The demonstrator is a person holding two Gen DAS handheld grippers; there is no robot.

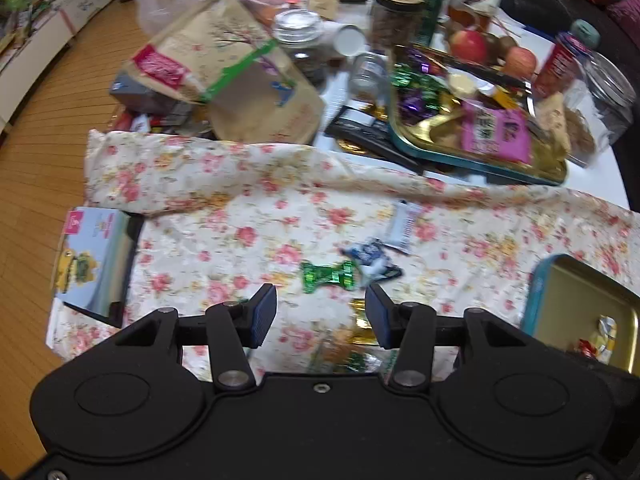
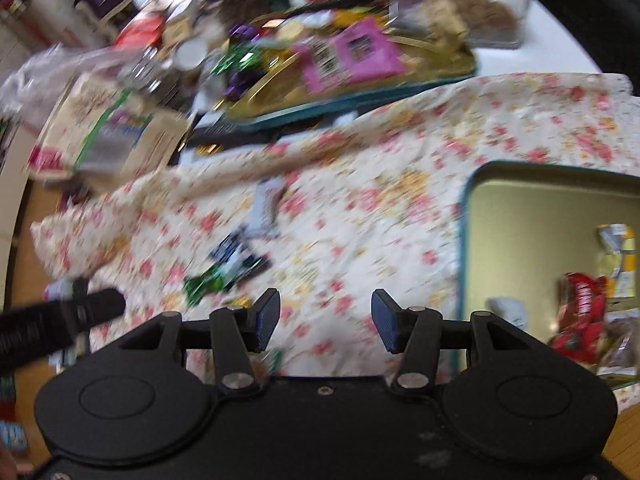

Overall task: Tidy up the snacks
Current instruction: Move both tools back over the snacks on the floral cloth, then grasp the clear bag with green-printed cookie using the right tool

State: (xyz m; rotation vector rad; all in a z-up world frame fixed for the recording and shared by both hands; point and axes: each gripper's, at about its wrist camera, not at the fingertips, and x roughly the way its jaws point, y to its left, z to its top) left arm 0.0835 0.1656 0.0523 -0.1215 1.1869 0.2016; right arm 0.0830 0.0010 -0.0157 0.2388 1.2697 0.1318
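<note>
On the floral cloth (image 1: 240, 216) lie a green foil candy (image 1: 328, 277), a blue-and-white wrapped snack (image 1: 372, 258) and a white bar (image 1: 404, 224). My left gripper (image 1: 321, 316) is open and empty, just short of the green candy. A gold wrapper (image 1: 362, 330) lies under its right finger. My right gripper (image 2: 325, 322) is open and empty over bare cloth (image 2: 400, 184). The same snacks, the green candy (image 2: 202, 282), the blue snack (image 2: 234, 254) and the white bar (image 2: 267, 204), lie to its upper left. A teal tin (image 2: 466, 216) with a gold inside stands to its right and holds a red packet (image 2: 580, 312) and other wrappers.
A full teal tray (image 1: 448, 156) of sweets stands behind the cloth, with apples (image 1: 468, 46), jars (image 1: 396, 12) and a brown paper bag (image 1: 224, 64). A picture box (image 1: 94, 260) sits at the cloth's left edge. The left gripper's arm (image 2: 60, 320) shows in the right wrist view. The right wrist view is motion-blurred.
</note>
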